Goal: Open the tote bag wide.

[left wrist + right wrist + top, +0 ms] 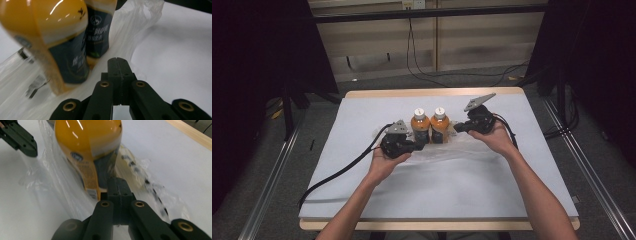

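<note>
Two bottles stand mid-surface inside a clear plastic bag. Left tongs and right tongs, both closed, pinch bag edges either side, probably to lift it round them.

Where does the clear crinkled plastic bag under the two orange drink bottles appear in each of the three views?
High view: the clear crinkled plastic bag lies mid-table, spreading toward the person from the bottles.
Left gripper view: it runs from lower left to top centre, behind the shut tongs.
Right gripper view: it wraps around the near bottle, left and right.
Shared landmark: the two orange drink bottles with dark labels.
</note>
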The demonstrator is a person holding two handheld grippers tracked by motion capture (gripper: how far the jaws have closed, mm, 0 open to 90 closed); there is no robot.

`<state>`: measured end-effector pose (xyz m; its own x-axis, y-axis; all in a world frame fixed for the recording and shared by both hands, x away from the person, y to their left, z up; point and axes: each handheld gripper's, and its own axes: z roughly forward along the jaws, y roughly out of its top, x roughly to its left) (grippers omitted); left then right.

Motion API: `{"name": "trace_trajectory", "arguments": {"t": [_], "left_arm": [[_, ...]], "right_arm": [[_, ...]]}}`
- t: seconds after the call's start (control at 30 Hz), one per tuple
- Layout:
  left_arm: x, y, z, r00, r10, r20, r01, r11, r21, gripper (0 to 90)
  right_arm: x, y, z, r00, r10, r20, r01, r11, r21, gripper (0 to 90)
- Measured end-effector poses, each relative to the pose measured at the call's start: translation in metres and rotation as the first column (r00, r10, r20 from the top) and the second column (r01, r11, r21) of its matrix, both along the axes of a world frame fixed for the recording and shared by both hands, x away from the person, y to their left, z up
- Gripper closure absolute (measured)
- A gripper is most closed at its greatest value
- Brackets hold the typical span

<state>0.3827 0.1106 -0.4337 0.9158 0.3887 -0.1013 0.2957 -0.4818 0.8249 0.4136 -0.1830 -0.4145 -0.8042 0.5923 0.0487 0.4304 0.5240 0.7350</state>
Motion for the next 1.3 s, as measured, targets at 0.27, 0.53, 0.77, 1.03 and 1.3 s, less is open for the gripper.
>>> {"name": "trace_trajectory", "arguments": {"t": [0.27,0.53,0.77,1.03,1.3], "left_arm": [[0.013,-0.018,-0.013,0.9993,0.037,-0.009,-0.037,0.9993,0.000,90.0],[0.020,-0.023,-0.025,0.9987,0.047,-0.021,-0.046,0.9979,0.046,90.0],[0.017,-0.028,-0.036,0.9996,0.030,0.003,-0.030,0.9949,0.096,90.0],[0.009,-0.031,-0.046,0.9997,0.008,0.024,-0.011,0.9898,0.142,90.0],[0.005,-0.030,-0.052,0.9998,-0.016,0.011,0.014,0.9842,0.176,90.0]], "right_arm": [[0.017,0.018,-0.005,0.9998,0.003,-0.017,-0.003,1.000,-0.028,90.0],[0.030,0.021,-0.013,0.9988,0.002,-0.050,-0.004,1.000,-0.026,90.0],[0.038,0.027,-0.027,0.9953,-0.010,-0.097,0.006,0.999,-0.043,90.0],[0.046,0.031,-0.044,0.9892,-0.054,-0.136,0.046,0.997,-0.059,90.0],[0.053,0.034,-0.058,0.9769,-0.100,-0.189,0.085,0.993,-0.086,90.0]]}}
